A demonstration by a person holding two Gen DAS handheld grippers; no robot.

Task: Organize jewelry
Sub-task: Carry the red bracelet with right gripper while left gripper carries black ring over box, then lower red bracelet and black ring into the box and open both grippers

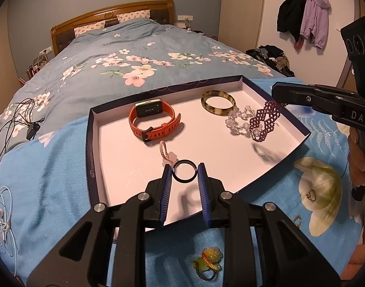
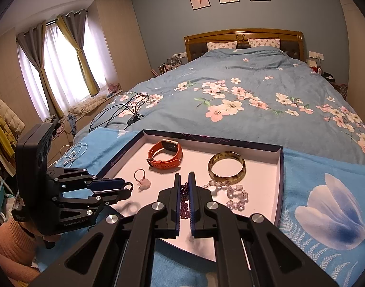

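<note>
A shallow white box lid [image 1: 115, 157] with dark rim lies on the bed. In it are an orange smartwatch [image 1: 153, 119], a tortoiseshell bangle [image 1: 218, 102], a clear bead bracelet [image 1: 239, 119] and a pink loop charm [image 1: 166, 154]. My left gripper [image 1: 184, 171] is shut on a black ring [image 1: 184, 171], held just above the lid's near part. My right gripper [image 2: 184, 179] is shut on a purple beaded bracelet [image 2: 184, 199], which hangs over the lid's right side [image 1: 266, 119].
On the blue blanket outside the lid lie a gold ring [image 1: 311, 195], a second small ring [image 1: 296, 220] and a green-yellow charm [image 1: 207, 262]. White earphones [image 1: 2, 212] and black cables [image 1: 17, 119] lie at the left. The lid also shows in the right wrist view [image 2: 281, 181].
</note>
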